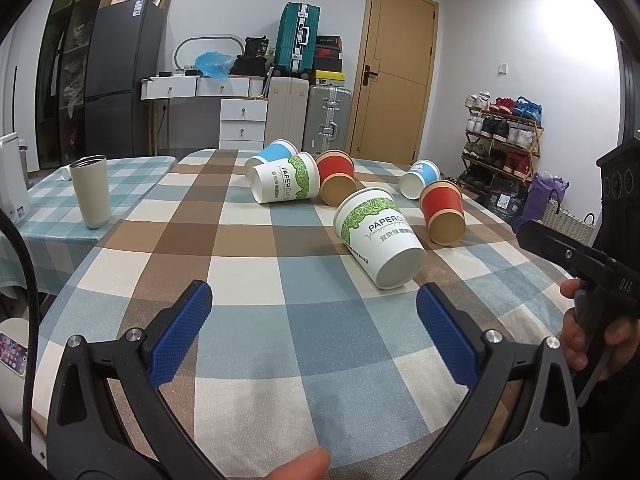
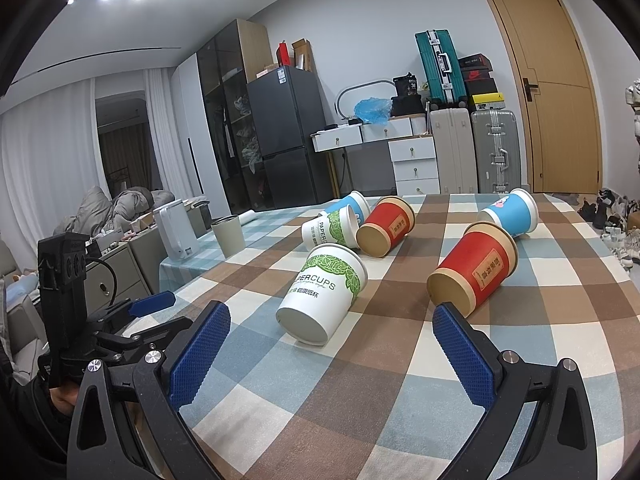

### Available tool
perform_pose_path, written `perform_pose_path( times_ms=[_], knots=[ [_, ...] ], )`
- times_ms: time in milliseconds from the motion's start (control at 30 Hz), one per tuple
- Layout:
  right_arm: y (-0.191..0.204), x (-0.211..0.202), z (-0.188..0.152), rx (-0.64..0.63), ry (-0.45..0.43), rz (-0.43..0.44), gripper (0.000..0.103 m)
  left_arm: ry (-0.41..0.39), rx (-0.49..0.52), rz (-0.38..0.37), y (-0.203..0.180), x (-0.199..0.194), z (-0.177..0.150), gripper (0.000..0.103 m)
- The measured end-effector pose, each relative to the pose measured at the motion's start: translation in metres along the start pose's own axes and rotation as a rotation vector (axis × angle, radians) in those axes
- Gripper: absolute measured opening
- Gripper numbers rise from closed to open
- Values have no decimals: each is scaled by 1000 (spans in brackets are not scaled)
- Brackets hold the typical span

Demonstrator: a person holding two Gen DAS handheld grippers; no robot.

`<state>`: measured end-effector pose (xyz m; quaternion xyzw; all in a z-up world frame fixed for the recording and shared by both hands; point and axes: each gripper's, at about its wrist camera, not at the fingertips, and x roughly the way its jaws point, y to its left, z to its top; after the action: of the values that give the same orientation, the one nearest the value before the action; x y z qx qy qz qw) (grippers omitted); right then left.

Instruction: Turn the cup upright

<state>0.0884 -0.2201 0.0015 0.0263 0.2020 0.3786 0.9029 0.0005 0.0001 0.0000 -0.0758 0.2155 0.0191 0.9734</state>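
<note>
Several paper cups lie on their sides on the checked tablecloth [image 1: 248, 280]. The nearest is a white cup with green leaves [image 1: 378, 236], also in the right wrist view [image 2: 322, 294]. Behind it lie a red cup [image 1: 442, 212] [image 2: 476, 266], a second white cup [image 1: 286, 178] [image 2: 332, 230], a second red cup [image 1: 336, 178] [image 2: 386, 226] and two blue cups [image 1: 420, 178] [image 1: 272, 152]. My left gripper [image 1: 314, 312] is open and empty, just short of the nearest white cup. My right gripper [image 2: 332, 344] is open and empty, close in front of that cup's base.
A beige tumbler [image 1: 92, 192] stands upright on a side table [image 1: 132, 176] to the left, beside a white appliance [image 2: 176, 232]. Suitcases [image 1: 298, 38], drawers [image 1: 242, 120] and a shoe rack [image 1: 504, 140] stand beyond the table. The other gripper's body [image 1: 580, 264] shows at right.
</note>
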Motion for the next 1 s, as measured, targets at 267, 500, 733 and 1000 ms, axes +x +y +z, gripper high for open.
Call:
perform_pose_path(
  times_ms=[267, 500, 733, 1000],
  knots=[
    [-1, 0, 0, 0, -1, 0, 103, 0, 0, 0, 0, 0, 0, 102],
    [-1, 0, 0, 1, -1, 0, 103, 1, 3, 0, 7, 4, -2, 102],
    [-1, 0, 0, 6, 0, -3, 103, -1, 0, -6, 6, 4, -2, 102],
    [-3, 0, 1, 15, 9, -5, 103, 16, 8, 3, -3, 5, -2, 102]
  ],
)
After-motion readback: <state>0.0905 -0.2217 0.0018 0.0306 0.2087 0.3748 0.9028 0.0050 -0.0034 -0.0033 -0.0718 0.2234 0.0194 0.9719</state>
